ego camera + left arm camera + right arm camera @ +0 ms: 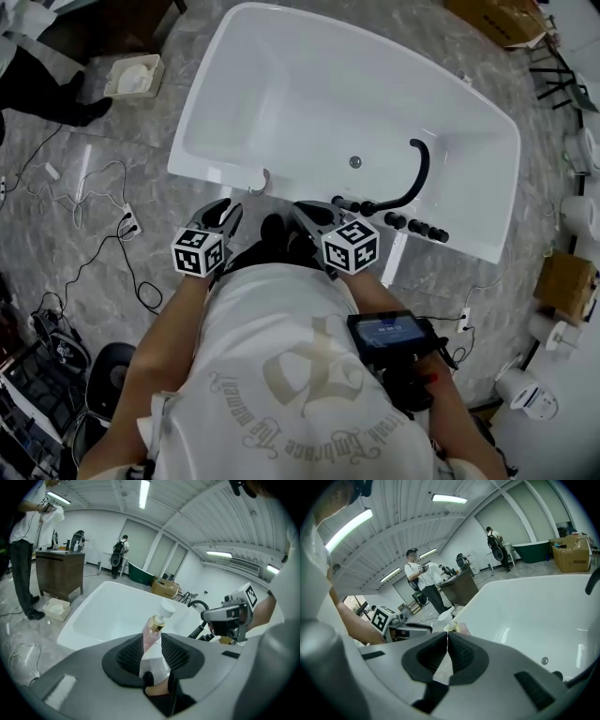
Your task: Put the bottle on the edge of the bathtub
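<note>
Now left claw point(152, 643) clamped on pink bottle point(156, 622) — label unreadable; right claw point(447, 638) closed, empty.

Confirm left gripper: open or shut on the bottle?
Shut: on the left gripper, both pads press the sides of the bottle standing between them.

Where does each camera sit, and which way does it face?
Head view: on the person's head, facing steeply down at the bathtub; forearms, shirt, left gripper and right gripper show.
Left gripper view: on the left gripper, along jaws closed on the bottle, toward the bathtub.
Right gripper view: on the right gripper, along shut jaws, bathtub to the right.
Shared: all show the bathtub; each gripper view shows the other gripper.
</note>
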`<state>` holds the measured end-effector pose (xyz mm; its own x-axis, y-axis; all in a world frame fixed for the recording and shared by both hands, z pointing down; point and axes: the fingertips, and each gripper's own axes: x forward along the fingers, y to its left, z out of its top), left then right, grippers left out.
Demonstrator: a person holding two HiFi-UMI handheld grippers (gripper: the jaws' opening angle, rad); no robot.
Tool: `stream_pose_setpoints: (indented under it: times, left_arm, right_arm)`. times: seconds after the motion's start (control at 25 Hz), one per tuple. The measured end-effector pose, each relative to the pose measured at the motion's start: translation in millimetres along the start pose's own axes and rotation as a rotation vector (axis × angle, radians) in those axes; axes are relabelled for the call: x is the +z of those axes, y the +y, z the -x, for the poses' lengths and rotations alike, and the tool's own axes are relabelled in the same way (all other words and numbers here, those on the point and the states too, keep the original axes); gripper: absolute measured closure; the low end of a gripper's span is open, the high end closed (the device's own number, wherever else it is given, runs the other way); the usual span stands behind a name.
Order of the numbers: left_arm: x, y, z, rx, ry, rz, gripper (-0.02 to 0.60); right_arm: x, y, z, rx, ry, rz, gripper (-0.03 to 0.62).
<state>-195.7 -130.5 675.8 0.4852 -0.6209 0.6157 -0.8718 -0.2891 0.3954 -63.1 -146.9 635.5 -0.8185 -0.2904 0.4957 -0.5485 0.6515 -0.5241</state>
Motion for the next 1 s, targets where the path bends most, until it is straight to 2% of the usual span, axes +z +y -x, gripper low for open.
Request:
stream_pose_setpoints:
  times: [0.2, 0.4, 0.8, 1.0]
  left_arm:
    - [15.9, -6.0, 21.9, -0.012, -0.079, 0.032, 0.533]
    - [33.1, -20.6, 42.2, -0.038, -0.137, 0.008, 0.560]
    - [60.7, -64.9, 61.2, -0.112, -0.204, -0.128, 0.568]
    - [68.9, -69.3, 66.6, -0.128, -0.226, -0.174, 0.575]
  right_arm:
    - [9.7, 8.6, -0.6, 0.004, -0.032, 0.043, 0.588]
    - [24.0, 18.8, 3.6, 0.013, -0.067, 0.093, 0.588]
    - [51.3, 34.8, 27.6, 0.039, -0.149, 0.151, 0.588]
    - [52.5, 33.1, 32.8, 0.024, -0.164, 0.153, 0.588]
